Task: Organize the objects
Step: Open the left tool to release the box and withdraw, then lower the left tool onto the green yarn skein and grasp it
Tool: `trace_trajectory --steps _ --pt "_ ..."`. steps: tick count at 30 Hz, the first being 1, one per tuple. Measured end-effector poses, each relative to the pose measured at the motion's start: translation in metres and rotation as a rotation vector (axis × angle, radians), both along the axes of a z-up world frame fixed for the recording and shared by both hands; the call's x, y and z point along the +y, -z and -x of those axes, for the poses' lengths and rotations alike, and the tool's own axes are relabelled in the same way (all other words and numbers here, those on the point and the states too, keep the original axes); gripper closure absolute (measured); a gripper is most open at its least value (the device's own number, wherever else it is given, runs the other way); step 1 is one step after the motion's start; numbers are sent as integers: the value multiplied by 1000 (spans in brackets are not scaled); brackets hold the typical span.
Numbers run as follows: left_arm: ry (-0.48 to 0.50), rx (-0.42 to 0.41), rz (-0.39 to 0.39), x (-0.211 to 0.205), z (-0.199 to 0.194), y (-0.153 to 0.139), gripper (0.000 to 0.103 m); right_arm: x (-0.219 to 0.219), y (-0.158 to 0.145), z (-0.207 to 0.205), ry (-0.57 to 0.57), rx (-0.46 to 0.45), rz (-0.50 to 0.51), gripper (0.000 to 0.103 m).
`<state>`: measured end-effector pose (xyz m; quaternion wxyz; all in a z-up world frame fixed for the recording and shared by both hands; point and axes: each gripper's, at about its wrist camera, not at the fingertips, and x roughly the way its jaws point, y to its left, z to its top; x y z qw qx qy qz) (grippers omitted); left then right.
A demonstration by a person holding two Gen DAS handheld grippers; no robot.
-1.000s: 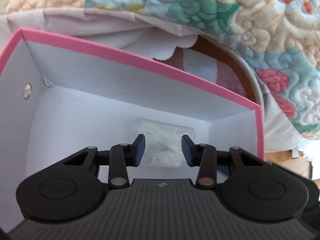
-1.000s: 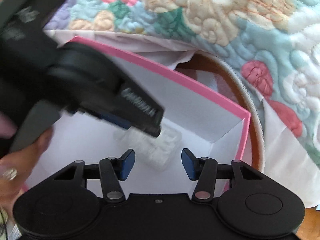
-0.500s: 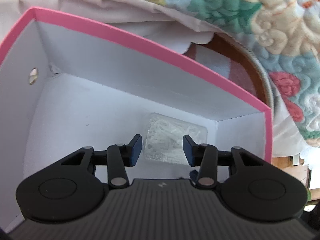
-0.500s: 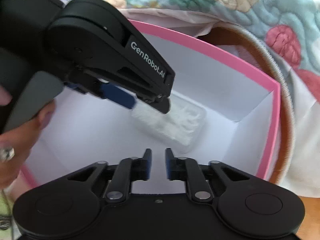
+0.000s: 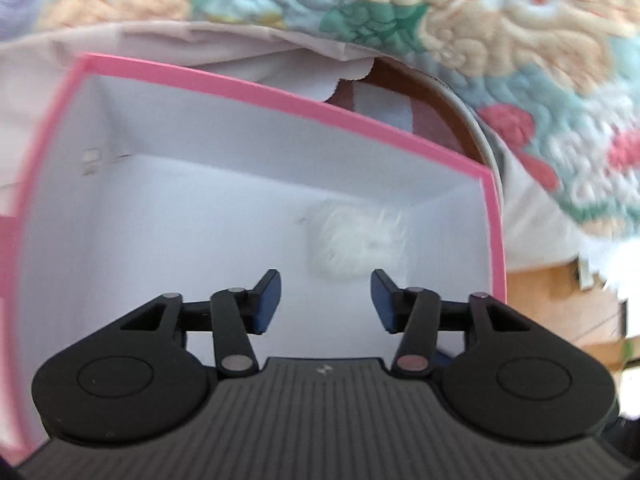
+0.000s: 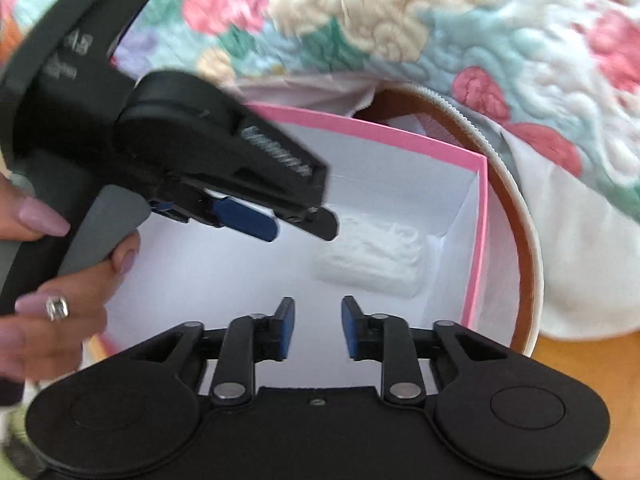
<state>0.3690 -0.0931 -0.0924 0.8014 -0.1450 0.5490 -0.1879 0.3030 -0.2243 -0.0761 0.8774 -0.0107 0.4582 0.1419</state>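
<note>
A pink-rimmed box [image 5: 280, 92] with white inner walls fills the left wrist view and also shows in the right wrist view [image 6: 476, 240]. A small clear packet of white bits [image 5: 358, 240] lies on the box floor in its far right corner; it shows in the right wrist view too [image 6: 376, 260]. My left gripper [image 5: 326, 300] is open and empty, above the box, short of the packet. In the right wrist view the left gripper [image 6: 296, 224] hangs over the box. My right gripper [image 6: 318, 330] is partly open and empty at the box's near edge.
A flowered quilt [image 5: 480, 40] and a pale sheet [image 6: 580, 260] lie behind and to the right of the box. A round brown container [image 6: 516, 216] stands right behind the box. Wooden surface [image 5: 560, 304] shows at the lower right.
My left gripper has drawn back and up from the packet, which stays in the box corner. My right gripper has opened from nearly shut and pulled back a little.
</note>
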Motion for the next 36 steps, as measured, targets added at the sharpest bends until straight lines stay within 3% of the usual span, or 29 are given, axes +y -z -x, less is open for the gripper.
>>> trace_trajectory --steps 5,10,14,19,25,31,36 --pt "44 -31 -59 46 38 -46 40 1 -29 29 -10 -17 -70 58" --pt "72 -83 -173 61 73 -84 31 4 -62 44 -42 -54 -30 51" --pt "60 -56 -304 77 106 -110 26 12 -96 75 -80 -36 -39 49" --pt "20 1 -243 109 149 -128 26 22 -127 118 -123 -22 -52 40" --pt "-64 -5 -169 150 191 -155 26 39 -154 157 -191 8 -62 36" --pt "-80 -72 -227 163 229 -177 20 54 -164 183 -230 61 -82 33" --pt "-35 -98 -311 153 253 -172 14 72 -165 206 -283 119 -93 31"
